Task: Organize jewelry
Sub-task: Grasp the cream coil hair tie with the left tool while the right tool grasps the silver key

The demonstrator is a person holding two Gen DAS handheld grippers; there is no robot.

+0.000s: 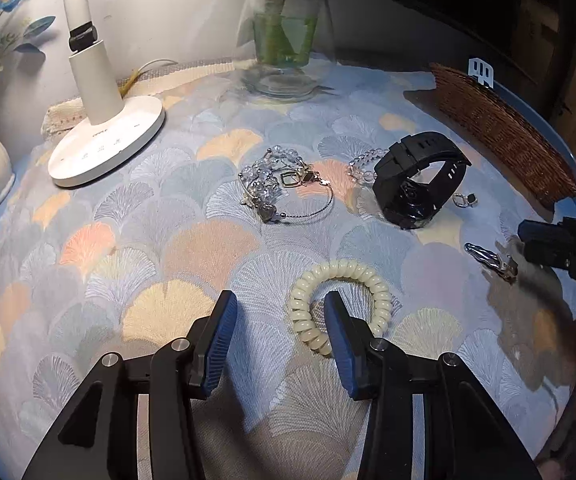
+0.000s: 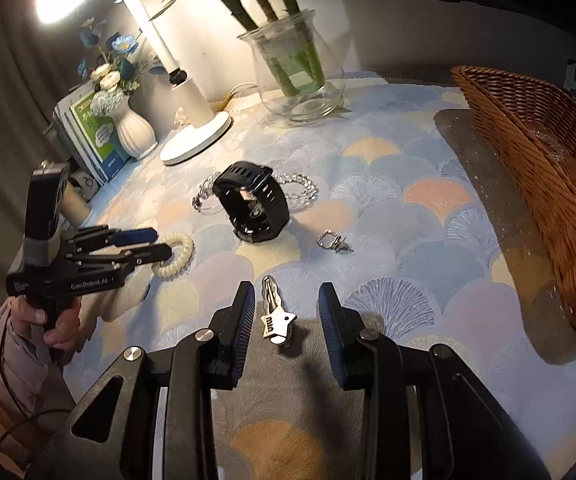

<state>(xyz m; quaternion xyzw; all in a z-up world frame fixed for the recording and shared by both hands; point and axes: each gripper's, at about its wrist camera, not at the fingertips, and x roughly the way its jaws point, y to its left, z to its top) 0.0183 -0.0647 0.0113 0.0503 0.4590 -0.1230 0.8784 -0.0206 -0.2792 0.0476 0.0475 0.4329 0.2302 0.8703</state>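
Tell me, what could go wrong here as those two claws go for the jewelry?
The left gripper has one finger inside the cream spiral hair tie; closing may flick the springy coil away. The right gripper straddles a thin silver star hair clip lying flat on the cloth; its pads could slide over it or pinch the tablecloth instead.

The tablecloth is woven cloth, matt, with stitched fan shapes standing slightly raised. The spiral hair tie looks like smooth cream plastic with a soft gloss. The watch has a matt black rubbery strap and a glossy face. The hair clip is bright polished metal. The beaded bracelets seem to be clear glass or plastic beads; the view is too small to tell which. The basket is rough brown wicker. The vase is clear smooth glass, and the lamp base is glossy white plastic. The gripper pads are ribbed blue rubber on matt black plastic.
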